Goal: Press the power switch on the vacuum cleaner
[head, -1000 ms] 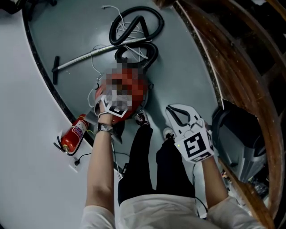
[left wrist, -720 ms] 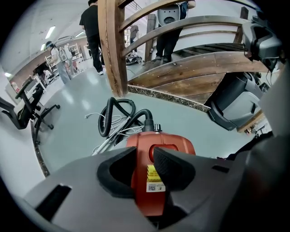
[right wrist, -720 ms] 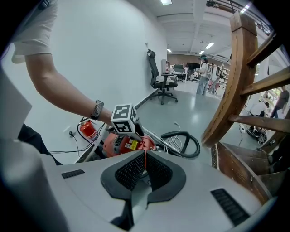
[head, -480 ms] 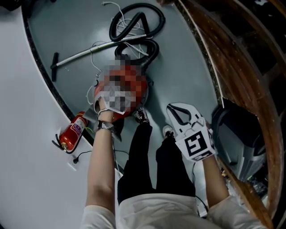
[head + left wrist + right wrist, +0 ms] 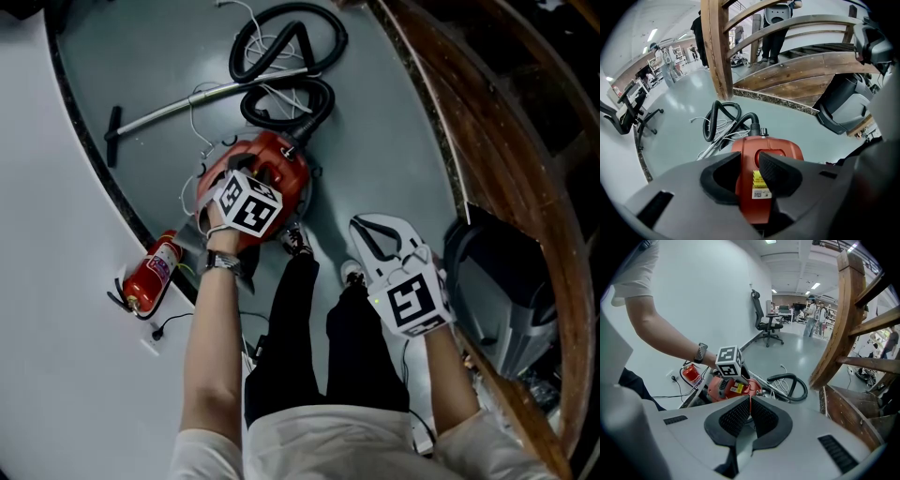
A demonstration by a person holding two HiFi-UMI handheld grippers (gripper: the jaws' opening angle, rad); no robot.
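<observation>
Grey floor [image 5: 394,141] runs between a white wall [image 5: 56,375] and a curved wooden railing [image 5: 506,187]. Nearest, above the person's black-trousered legs [image 5: 291,337], the right gripper [image 5: 749,408] hangs with its jaws closed together on nothing. Further out, the left gripper [image 5: 749,161] points steeply down over the red vacuum cleaner [image 5: 286,161], jaws apart, the red housing showing in the gap; contact cannot be made out. A red fire extinguisher [image 5: 150,277] lies by the wall. Beyond the vacuum lie its coiled black hose [image 5: 323,103] and metal wand [image 5: 187,105].

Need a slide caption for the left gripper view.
Left gripper, jaws open, over the red vacuum cleaner; black hose coiled behind.
</observation>
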